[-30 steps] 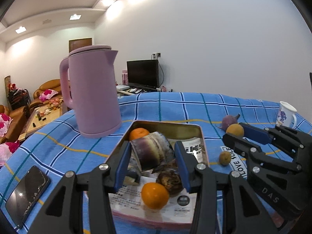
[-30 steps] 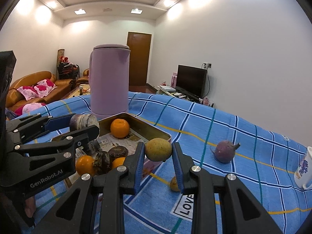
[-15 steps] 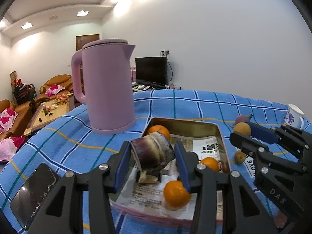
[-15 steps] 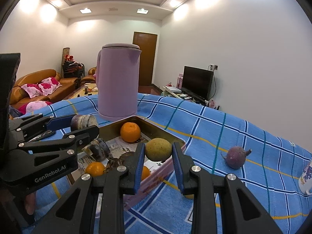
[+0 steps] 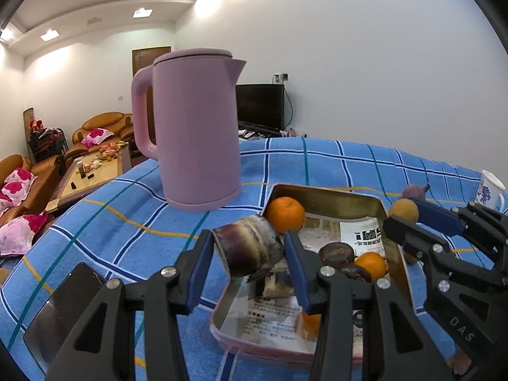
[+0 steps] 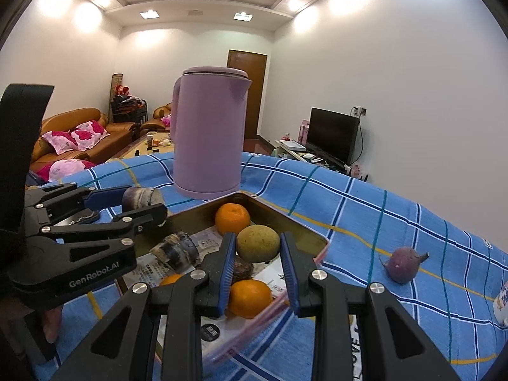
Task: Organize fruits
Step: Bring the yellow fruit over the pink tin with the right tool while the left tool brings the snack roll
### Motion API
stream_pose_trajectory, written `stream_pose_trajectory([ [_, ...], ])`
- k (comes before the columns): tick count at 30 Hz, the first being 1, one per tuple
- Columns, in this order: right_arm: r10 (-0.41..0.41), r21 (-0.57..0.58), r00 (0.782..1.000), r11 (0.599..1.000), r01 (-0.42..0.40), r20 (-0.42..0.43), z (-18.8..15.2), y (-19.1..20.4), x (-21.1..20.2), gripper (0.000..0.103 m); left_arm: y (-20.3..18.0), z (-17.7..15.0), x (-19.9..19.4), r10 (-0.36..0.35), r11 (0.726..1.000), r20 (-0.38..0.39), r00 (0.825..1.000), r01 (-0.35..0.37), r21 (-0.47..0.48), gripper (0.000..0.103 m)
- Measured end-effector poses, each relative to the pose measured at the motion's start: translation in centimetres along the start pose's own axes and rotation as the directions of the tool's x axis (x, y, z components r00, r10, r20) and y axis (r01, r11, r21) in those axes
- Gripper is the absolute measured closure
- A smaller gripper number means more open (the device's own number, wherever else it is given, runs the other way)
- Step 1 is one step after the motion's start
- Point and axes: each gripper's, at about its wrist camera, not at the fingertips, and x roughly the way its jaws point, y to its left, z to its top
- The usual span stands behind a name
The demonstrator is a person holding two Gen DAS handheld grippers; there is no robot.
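Observation:
A metal tin tray (image 5: 330,192) lined with newspaper holds oranges (image 5: 284,214) and dark brown fruits (image 5: 336,253); it also shows in the right wrist view (image 6: 285,212). My left gripper (image 5: 249,254) is shut on a purple-brown sugarcane piece (image 5: 247,249) and holds it above the tray's left edge. My right gripper (image 6: 257,255) is shut on a yellow-green round fruit (image 6: 257,243) and holds it above the tray. Another cane piece (image 6: 177,250) lies in the tray. A purple fruit (image 6: 402,264) lies on the blue checked cloth to the right.
A tall pink kettle (image 5: 193,130) stands just behind the tray. A phone (image 5: 60,312) lies on the cloth at the near left. A white floral mug (image 5: 490,189) stands at the far right. Sofas and a coffee table are beyond the table's left edge.
Both grippers have moved left with their loads. The left gripper now hangs at the tray's left edge, and the right gripper has come from beside the tray to over it.

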Motion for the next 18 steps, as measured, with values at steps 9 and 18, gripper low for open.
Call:
stream_pose_trajectory([
  [9, 0.039, -0.027, 0.999, 0.999, -0.040, -0.037, 0.2, 1.6, 1.7, 0.073, 0.4, -0.1, 0.8, -0.026, 1.000, -0.041, 0.999, 0.027, 0.007, 0.056],
  [18, 0.067, -0.032, 0.994, 0.997, -0.070, -0.082, 0.2, 1.8, 2.5, 0.073, 0.0, -0.1, 1.2, -0.041, 0.999, -0.065, 0.997, 0.042, 0.026, 0.056],
])
